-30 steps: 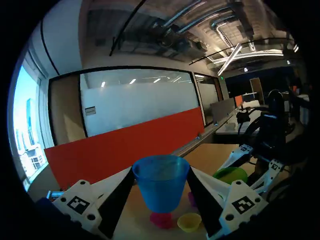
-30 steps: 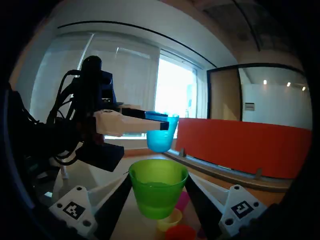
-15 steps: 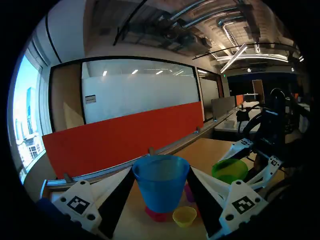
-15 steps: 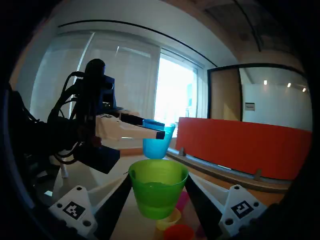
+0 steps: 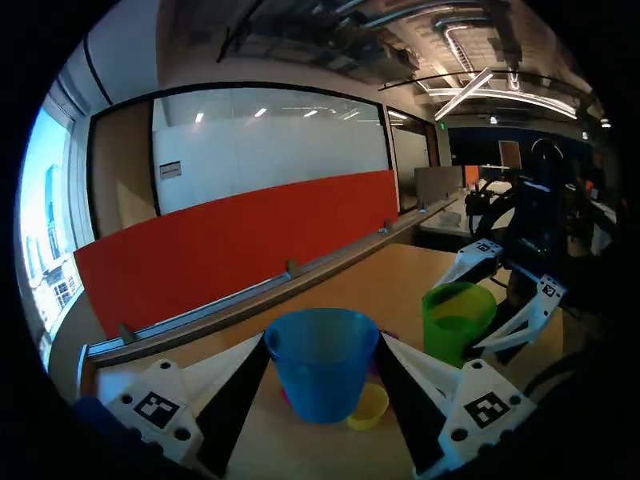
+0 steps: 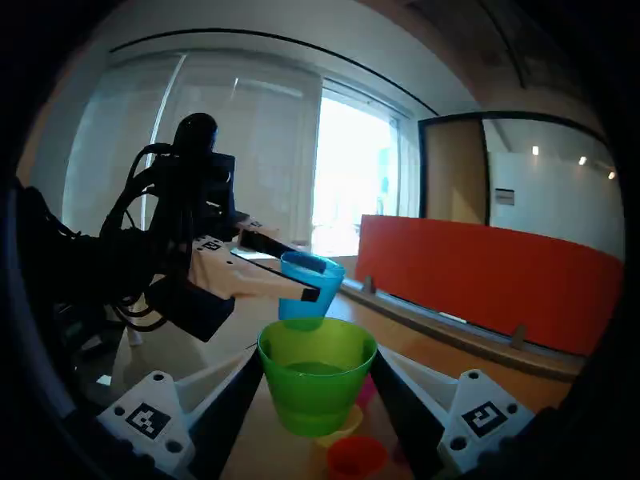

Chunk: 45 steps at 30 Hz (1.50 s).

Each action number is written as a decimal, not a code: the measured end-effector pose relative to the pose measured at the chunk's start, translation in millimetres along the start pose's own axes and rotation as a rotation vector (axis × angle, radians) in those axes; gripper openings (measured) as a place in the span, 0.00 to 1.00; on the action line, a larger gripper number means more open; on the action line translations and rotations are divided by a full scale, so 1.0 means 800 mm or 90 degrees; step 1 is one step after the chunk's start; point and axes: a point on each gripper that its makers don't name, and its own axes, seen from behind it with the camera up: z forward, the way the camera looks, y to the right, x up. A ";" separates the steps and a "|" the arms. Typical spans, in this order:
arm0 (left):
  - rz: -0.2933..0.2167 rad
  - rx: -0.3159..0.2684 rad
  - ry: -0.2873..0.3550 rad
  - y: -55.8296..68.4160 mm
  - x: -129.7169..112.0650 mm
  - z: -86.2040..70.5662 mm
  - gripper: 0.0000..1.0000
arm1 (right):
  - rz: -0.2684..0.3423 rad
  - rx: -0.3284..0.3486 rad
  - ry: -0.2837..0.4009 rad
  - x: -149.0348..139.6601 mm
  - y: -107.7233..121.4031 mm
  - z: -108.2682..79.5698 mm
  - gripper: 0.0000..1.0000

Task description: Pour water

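My left gripper [image 5: 322, 376] is shut on a blue cup [image 5: 322, 362], held upright just above the wooden table [image 5: 384, 280]. In the right gripper view that blue cup [image 6: 310, 282] and the left gripper [image 6: 276, 268] hang beyond my green cup. My right gripper [image 6: 317, 392] is shut on the green cup [image 6: 317, 382], which holds some liquid. The green cup [image 5: 457, 320] and the right gripper [image 5: 500, 308] also appear at the right of the left gripper view.
A small yellow cup [image 5: 368, 406] and a pink one lie on the table under the blue cup. A yellow cup [image 6: 340, 432] and an orange cup [image 6: 354, 458] sit below the green cup. An orange partition [image 5: 232, 240] runs along the table's far edge.
The left gripper has lowered with the blue cup toward the table and tipped its view downward. The right gripper and green cup have stayed nearly still.
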 end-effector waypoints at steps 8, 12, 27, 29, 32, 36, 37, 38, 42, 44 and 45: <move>0.018 -0.004 -0.038 0.000 -0.024 0.007 0.88 | -0.003 0.005 -0.030 -0.012 0.005 -0.003 0.91; 0.020 -0.006 -0.055 -0.001 -0.034 0.010 0.88 | -0.007 0.009 -0.044 -0.018 0.006 -0.005 0.91; 0.037 -0.017 -0.113 0.002 -0.071 0.015 0.89 | -0.026 0.022 -0.103 -0.045 0.006 -0.004 0.91; 0.041 -0.020 -0.121 0.003 -0.077 0.014 0.89 | -0.026 0.024 -0.110 -0.048 0.006 -0.005 0.91; 0.044 -0.025 -0.133 0.006 -0.085 0.014 0.89 | -0.024 0.028 -0.123 -0.055 0.006 -0.006 0.91; 0.044 -0.033 -0.146 0.009 -0.096 0.013 0.89 | -0.024 0.034 -0.142 -0.065 0.005 -0.007 0.92; 0.044 -0.035 -0.150 0.010 -0.099 0.013 0.89 | -0.026 0.034 -0.145 -0.066 0.005 -0.007 0.91; 0.044 -0.038 -0.154 0.011 -0.102 0.013 0.89 | -0.028 0.035 -0.149 -0.068 0.005 -0.007 0.91; 0.048 -0.045 -0.169 0.013 -0.113 0.011 0.89 | -0.031 0.036 -0.160 -0.075 0.005 -0.007 0.92; 0.054 -0.048 -0.177 0.013 -0.118 0.010 0.89 | -0.030 0.038 -0.166 -0.079 0.004 -0.007 0.92; 0.057 -0.049 -0.181 0.013 -0.121 0.010 0.89 | -0.030 0.039 -0.169 -0.081 0.004 -0.007 0.92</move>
